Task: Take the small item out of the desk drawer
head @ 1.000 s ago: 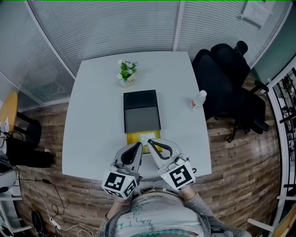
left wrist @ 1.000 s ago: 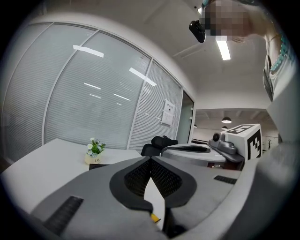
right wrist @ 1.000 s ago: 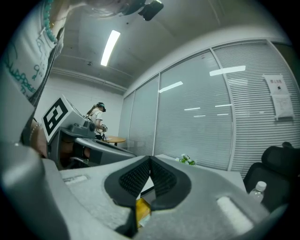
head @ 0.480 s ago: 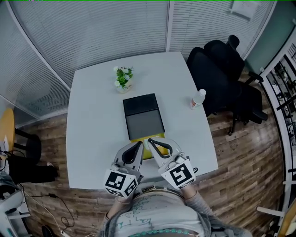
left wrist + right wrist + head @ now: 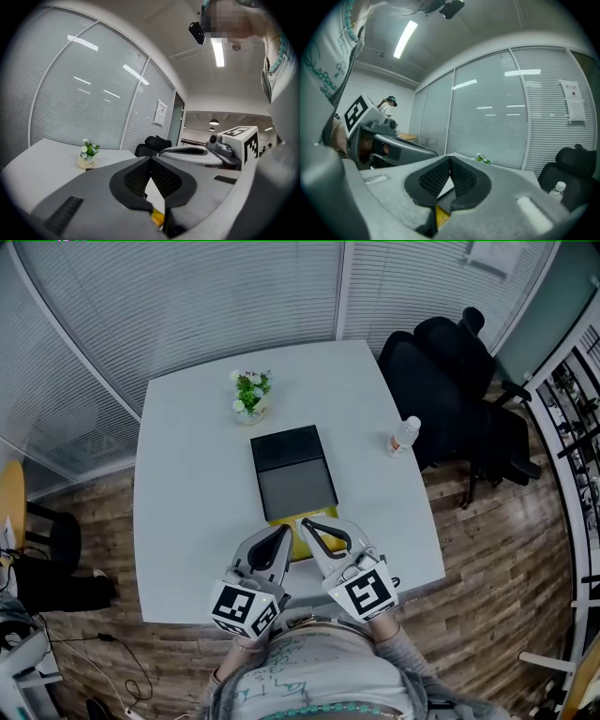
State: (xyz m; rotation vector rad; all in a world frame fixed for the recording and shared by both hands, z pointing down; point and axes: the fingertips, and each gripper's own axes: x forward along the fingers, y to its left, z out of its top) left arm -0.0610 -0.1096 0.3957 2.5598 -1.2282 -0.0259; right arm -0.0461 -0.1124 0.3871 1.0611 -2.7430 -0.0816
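A black desk drawer box lies in the middle of the white table. Its yellow drawer is pulled out toward the near edge. My left gripper and right gripper sit side by side over the drawer, both shut and holding nothing. They hide most of the drawer's inside, so I cannot make out the small item. In the left gripper view, the left gripper has its tips together, and a strip of the yellow drawer shows below. The right gripper looks the same in the right gripper view, above the yellow drawer.
A small potted plant stands at the back of the table. A plastic bottle is near the right edge. A black office chair stands just beyond that edge. Glass walls with blinds close off the far side.
Both grippers have moved a little forward over the yellow drawer. The white item seen beyond their tips a second ago is now hidden. The jaws stayed shut.
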